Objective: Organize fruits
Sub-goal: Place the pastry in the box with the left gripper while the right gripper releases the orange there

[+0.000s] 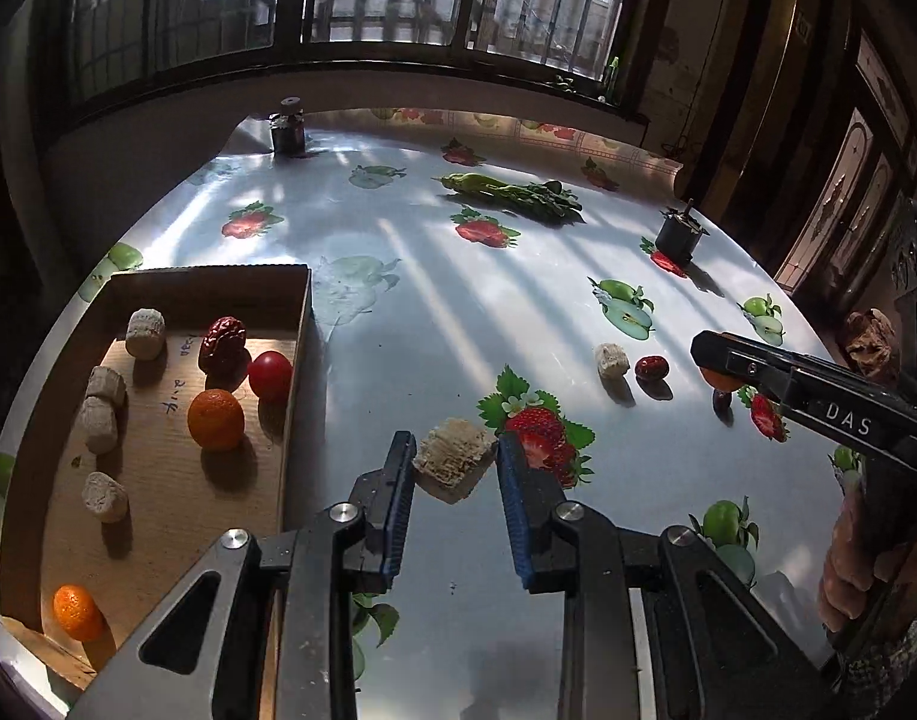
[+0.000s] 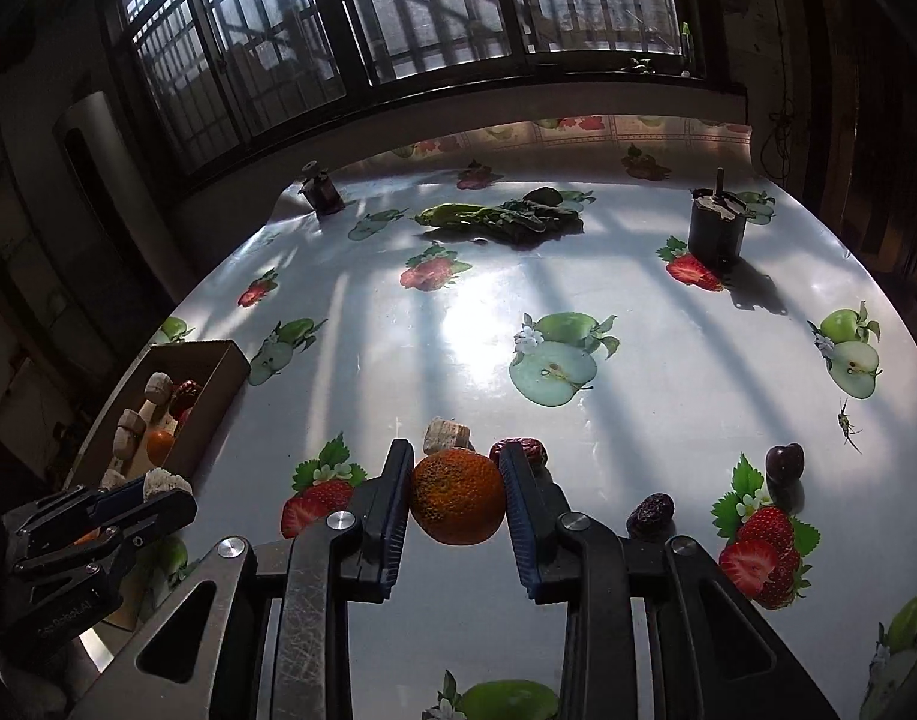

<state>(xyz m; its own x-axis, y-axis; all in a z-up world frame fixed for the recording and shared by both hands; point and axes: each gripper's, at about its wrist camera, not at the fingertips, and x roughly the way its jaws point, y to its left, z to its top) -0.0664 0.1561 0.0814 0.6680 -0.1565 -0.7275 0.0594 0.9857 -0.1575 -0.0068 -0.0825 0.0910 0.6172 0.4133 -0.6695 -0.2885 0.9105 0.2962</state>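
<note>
Sunlit from a barred window, the glossy fruit-printed worktop (image 1: 398, 312) lies below. A pale crumbly block (image 1: 455, 459) is clamped in the left gripper (image 1: 456, 477); light and brittle, it is best pinched gently on its flat sides. A round, firm, dimpled orange mandarin (image 2: 457, 495) is held across its middle by the right gripper (image 2: 458, 495), well apart from the brown cardboard tray (image 1: 158, 276).

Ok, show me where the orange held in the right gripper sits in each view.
Left wrist view: the orange peeks out under the right gripper at the right edge, mostly hidden.
Right wrist view: lower centre, clamped between the blue pads.
Shared landmark: the cardboard box with fruit, at the left in both views.
</note>
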